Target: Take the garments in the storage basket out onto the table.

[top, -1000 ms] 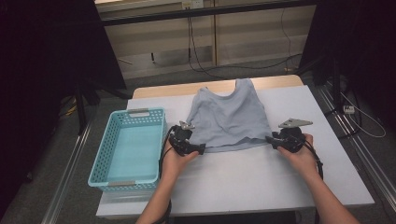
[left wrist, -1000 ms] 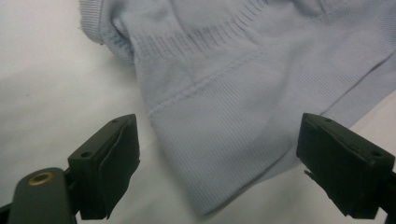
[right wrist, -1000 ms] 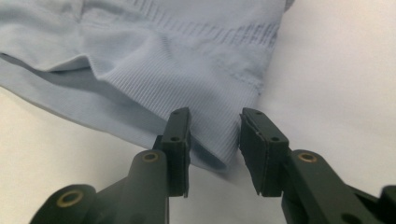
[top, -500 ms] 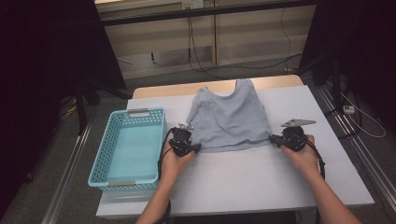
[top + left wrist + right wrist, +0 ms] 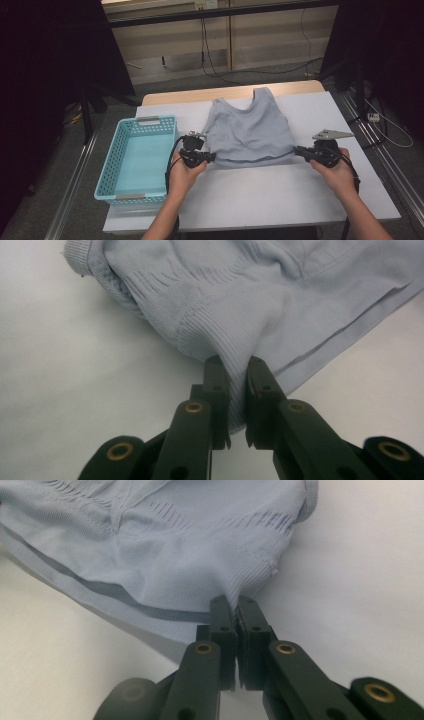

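Observation:
A pale blue-grey tank top [image 5: 247,127] lies flat on the white table [image 5: 250,200], neck hole at the far side. My left gripper [image 5: 212,157] pinches the hem's near left corner. In the left gripper view its jaws [image 5: 237,365] have just been closing, and ribbed fabric [image 5: 240,315] is bunched between the pads. My right gripper [image 5: 298,150] is shut on the hem's near right corner. In the right gripper view, cloth [image 5: 200,550] is squeezed tight between its jaws [image 5: 235,602]. The hem runs taut between the two grippers.
A light blue plastic basket [image 5: 148,120] stands at the table's left edge, beside my left hand. Bare white tabletop stretches in front of the shirt. Metal rails and cables run along the floor on both sides.
Both grippers have closed on the hem corners and lifted them slightly. The hem, slack a second ago, is now pulled straight between them.

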`<state>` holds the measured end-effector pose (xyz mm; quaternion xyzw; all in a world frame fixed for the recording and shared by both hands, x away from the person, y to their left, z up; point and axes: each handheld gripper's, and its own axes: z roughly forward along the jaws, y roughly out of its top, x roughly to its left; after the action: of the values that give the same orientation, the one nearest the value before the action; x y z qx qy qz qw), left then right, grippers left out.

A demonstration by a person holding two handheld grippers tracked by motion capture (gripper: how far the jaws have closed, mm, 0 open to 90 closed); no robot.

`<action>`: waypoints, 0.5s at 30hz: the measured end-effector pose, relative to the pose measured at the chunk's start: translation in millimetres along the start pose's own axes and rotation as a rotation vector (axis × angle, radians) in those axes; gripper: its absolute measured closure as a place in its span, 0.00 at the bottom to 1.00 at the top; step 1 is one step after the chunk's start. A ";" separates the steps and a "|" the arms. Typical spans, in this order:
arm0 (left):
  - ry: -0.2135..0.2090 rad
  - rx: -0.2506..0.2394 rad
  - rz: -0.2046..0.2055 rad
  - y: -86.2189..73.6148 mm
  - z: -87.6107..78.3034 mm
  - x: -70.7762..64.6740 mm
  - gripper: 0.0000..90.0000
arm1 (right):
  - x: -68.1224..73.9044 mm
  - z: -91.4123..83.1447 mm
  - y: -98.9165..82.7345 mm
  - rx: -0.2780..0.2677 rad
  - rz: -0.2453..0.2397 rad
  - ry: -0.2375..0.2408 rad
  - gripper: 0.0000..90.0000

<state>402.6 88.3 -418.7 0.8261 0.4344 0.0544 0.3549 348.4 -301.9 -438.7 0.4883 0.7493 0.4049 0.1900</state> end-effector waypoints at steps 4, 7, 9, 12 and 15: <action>-0.012 0.014 0.015 -8.6 -4.1 -5.7 0.91 | 5.8 -10.5 -10.0 0.022 -0.003 0.027 0.98; -0.020 0.030 0.014 -17.4 -4.8 -6.6 0.91 | 11.2 -18.2 -20.3 0.030 0.000 0.048 0.98; -0.029 0.042 0.010 -22.7 -5.1 -6.6 0.91 | 15.0 -23.9 -26.4 0.035 -0.007 0.056 0.98; -0.036 0.054 0.016 -27.6 -6.7 -9.7 0.91 | 21.3 -28.3 -35.3 0.077 -0.053 0.044 0.98; -0.035 0.046 0.031 -27.6 -7.6 -13.0 0.91 | 21.7 -29.5 -39.5 0.086 -0.044 0.050 0.98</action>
<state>372.8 92.8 -427.7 0.8415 0.4165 0.0353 0.3423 295.7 -302.9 -449.9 0.4694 0.7809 0.3802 0.1590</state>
